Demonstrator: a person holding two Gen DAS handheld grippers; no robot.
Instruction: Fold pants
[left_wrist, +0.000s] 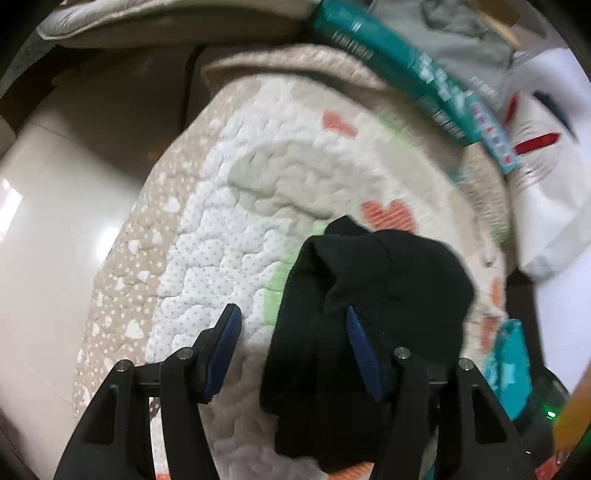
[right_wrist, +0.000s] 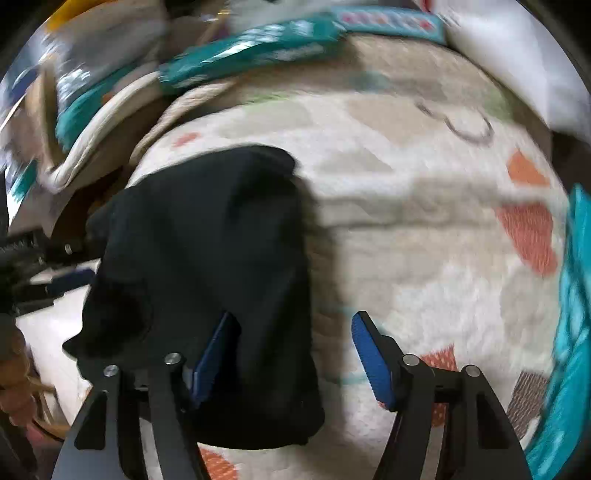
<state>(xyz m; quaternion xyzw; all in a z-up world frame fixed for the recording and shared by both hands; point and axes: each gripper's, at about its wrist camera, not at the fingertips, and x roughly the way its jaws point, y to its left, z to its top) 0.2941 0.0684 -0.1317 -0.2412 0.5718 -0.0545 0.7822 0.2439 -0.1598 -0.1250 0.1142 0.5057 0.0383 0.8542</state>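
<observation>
The black pants (left_wrist: 388, 277) lie bunched in a folded heap on a quilted mat (left_wrist: 221, 221) patterned with orange hearts. My left gripper (left_wrist: 291, 328) stands open over the heap's left end; cloth fills the right half of the gap and touches the right pad (left_wrist: 360, 343), while the left pad (left_wrist: 223, 343) is bare over the mat. In the right wrist view the pants (right_wrist: 207, 221) lie to the left. My right gripper (right_wrist: 293, 336) is open, with its left pad (right_wrist: 218, 354) against the cloth and its right pad (right_wrist: 369, 354) clear over the mat (right_wrist: 424, 240).
A teal package (left_wrist: 406, 66) lies along the mat's far edge, and a white bag (left_wrist: 546, 166) sits beyond it. Pale floor tiles (left_wrist: 55, 221) lie off the mat's left side. More teal packaging (right_wrist: 569, 332) borders the mat on the right.
</observation>
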